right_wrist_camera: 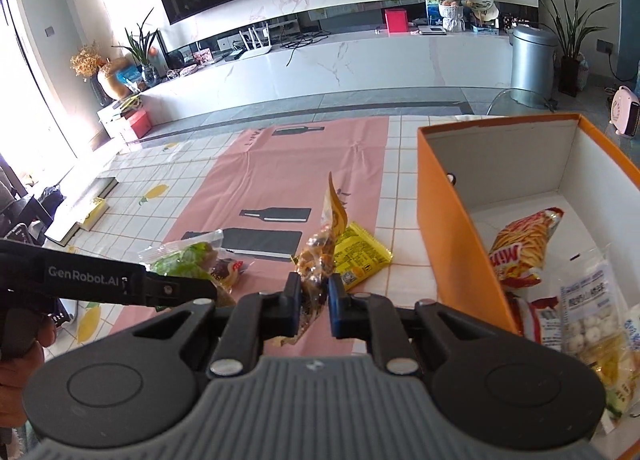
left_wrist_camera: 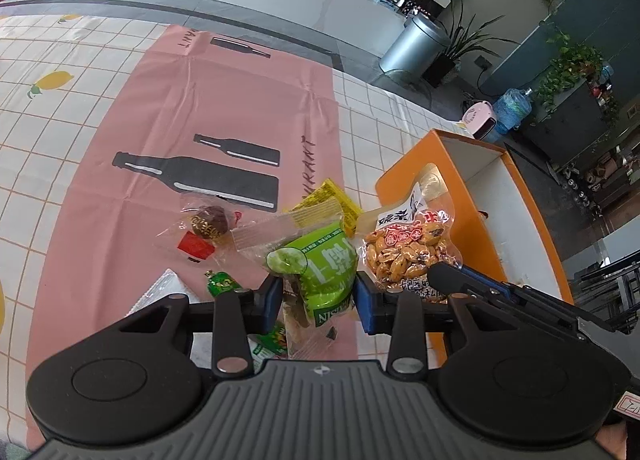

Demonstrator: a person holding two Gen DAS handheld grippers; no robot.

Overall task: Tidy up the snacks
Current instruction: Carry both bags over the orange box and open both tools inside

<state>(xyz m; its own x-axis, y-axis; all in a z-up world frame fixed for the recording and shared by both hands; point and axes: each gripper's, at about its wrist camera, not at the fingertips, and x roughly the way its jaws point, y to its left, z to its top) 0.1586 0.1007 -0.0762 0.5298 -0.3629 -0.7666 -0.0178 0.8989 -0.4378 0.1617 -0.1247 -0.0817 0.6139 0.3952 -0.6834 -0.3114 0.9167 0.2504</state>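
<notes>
My left gripper (left_wrist_camera: 316,296) is shut on a green raisin packet (left_wrist_camera: 320,272), held just above the pink mat. My right gripper (right_wrist_camera: 314,300) is shut on a clear bag of orange-brown nuts (right_wrist_camera: 318,256), which also shows in the left wrist view (left_wrist_camera: 408,256) beside the orange box (left_wrist_camera: 404,176). The orange box (right_wrist_camera: 444,204) stands at the right and holds a chips bag (right_wrist_camera: 524,244) and other snack bags (right_wrist_camera: 588,316). A yellow packet (right_wrist_camera: 360,252), a brown candy in clear wrap (left_wrist_camera: 208,222) and a small green candy (left_wrist_camera: 222,282) lie on the mat.
The pink mat with bottle prints (left_wrist_camera: 200,108) lies on a checked tablecloth (left_wrist_camera: 60,120). A white packet (left_wrist_camera: 160,292) lies near my left finger. Books (right_wrist_camera: 80,216) sit at the table's left edge. A TV cabinet (right_wrist_camera: 320,64) and a metal bin (right_wrist_camera: 532,56) stand beyond.
</notes>
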